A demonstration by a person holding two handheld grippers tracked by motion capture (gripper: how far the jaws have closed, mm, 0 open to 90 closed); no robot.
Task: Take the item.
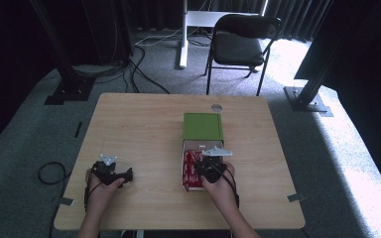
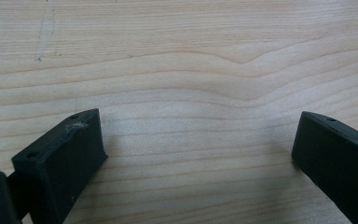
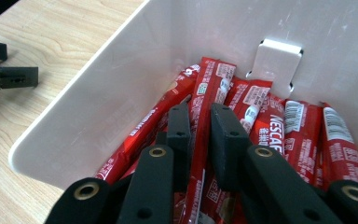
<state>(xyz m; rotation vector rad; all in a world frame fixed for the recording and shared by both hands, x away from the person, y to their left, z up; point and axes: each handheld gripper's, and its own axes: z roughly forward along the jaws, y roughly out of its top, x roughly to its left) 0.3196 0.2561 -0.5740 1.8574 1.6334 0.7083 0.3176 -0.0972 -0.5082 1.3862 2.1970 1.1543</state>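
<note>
A white open box [image 3: 121, 88] holds several red instant-coffee sticks lying side by side. My right gripper [image 3: 199, 112] reaches down into the box, its two black jaws shut on one red coffee stick [image 3: 213, 84] that runs up between them. In the high view the right gripper [image 1: 209, 171] sits over the white box [image 1: 184, 148], whose green lid [image 1: 203, 126] is folded back behind it. My left gripper [image 2: 200, 140] rests open on the bare wooden table with nothing between its jaws. It lies at the table's front left [image 1: 110, 172].
The wooden table [image 1: 144, 124] has a small round hole [image 1: 217, 107] near its far edge. A black folding chair [image 1: 240, 42] stands behind the table. Black frame posts stand at both far sides, and cables lie on the carpet at the left [image 1: 49, 173].
</note>
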